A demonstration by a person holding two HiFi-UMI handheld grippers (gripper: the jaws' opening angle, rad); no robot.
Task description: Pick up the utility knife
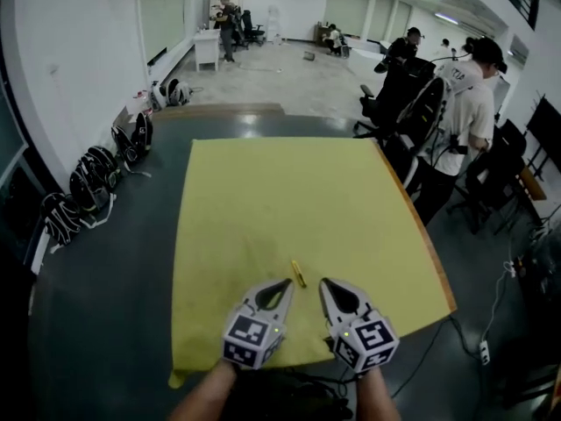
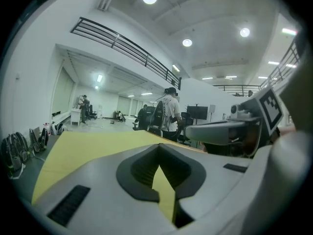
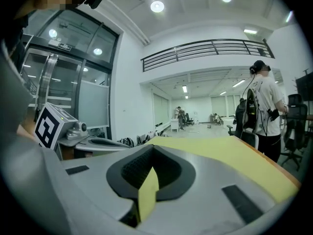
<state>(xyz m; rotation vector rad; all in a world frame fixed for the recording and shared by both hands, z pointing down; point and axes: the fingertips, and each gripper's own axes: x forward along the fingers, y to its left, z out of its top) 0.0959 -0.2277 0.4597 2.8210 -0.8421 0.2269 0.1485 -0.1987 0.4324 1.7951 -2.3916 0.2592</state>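
A small yellow knife [image 1: 299, 274] lies on the yellow table [image 1: 263, 191], close to the near edge and about halfway along it. The left tool [image 1: 287, 284] and the right tool [image 1: 323, 284] are low over that edge, one on each side of the knife. Both tools are squeezed closed and hold nothing.

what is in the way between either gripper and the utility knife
Nothing visible. The utility knife lies alone on the yellow table cover, just ahead of the left gripper and right gripper, with only bare cover between.
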